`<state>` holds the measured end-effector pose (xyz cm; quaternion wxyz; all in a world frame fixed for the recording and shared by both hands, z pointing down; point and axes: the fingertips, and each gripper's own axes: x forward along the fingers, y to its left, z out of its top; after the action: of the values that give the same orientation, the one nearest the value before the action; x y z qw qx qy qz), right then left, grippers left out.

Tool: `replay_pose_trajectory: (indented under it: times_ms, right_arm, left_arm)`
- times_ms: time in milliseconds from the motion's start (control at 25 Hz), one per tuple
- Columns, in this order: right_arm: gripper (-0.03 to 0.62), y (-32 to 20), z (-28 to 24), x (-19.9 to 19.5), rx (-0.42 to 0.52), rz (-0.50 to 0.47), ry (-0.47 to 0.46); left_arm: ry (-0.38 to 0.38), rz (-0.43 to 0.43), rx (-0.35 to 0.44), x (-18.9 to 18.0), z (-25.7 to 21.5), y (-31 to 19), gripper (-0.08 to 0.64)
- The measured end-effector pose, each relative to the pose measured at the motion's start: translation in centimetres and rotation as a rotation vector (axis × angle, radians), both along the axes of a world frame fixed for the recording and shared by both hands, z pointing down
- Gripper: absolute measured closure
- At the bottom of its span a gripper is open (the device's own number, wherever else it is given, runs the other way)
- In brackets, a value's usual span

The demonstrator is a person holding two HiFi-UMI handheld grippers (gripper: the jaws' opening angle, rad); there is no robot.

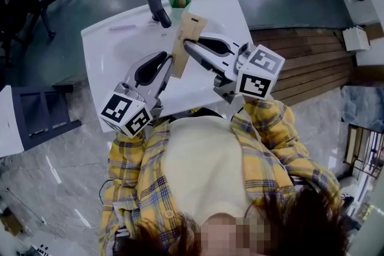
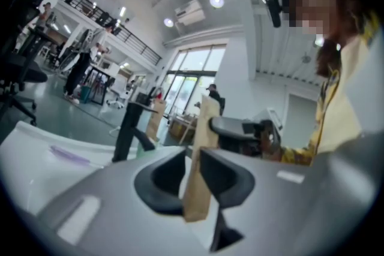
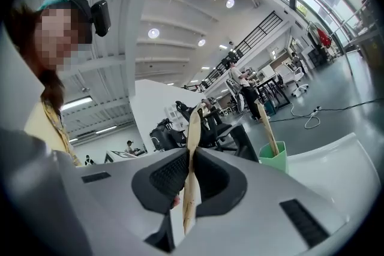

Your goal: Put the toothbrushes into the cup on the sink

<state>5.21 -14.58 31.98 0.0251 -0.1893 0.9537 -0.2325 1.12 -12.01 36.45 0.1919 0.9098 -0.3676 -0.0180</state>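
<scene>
The right tongs (image 1: 191, 45) clamp the wrapped toothbrush (image 1: 191, 27), a flat brown paper packet upright at picture centre over the sink (image 1: 114, 45); the left tongs (image 1: 168, 63) seem slack around its lower end, though that is hard to read; best slide them clear sideways, then carry it to the green cup (image 1: 180, 2) at upper centre.

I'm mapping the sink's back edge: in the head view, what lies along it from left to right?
Thin purple item → black faucet → green cup.
</scene>
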Motion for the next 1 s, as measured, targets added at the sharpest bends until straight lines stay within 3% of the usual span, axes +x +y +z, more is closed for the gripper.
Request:
replay_pose_trajectory:
  times_ms: [360,600,880,1000]
  right_arm:
    - [0.557,-1.7,-0.6,0.4,0.023,0.034,0.003]
    - [0.557,-4.1,-1.7,1.3,0.074,0.092,0.009]
    - [0.557,-7.3,-4.3,2.4,0.192,0.198,0.013]
    - [0.557,-8.7,-5.0,2.7,0.232,0.241,0.009]
  left_arm:
    - [-0.015,-0.118,0.021,-2.4,-0.1,-0.5,0.505]
    - [-0.014,-0.183,0.032,-4.0,-0.3,-0.8,0.552]
    - [-0.018,-0.225,0.020,-5.0,-0.2,-0.8,0.552]
    - [0.014,-0.249,0.005,-5.7,-0.3,-0.9,0.553]
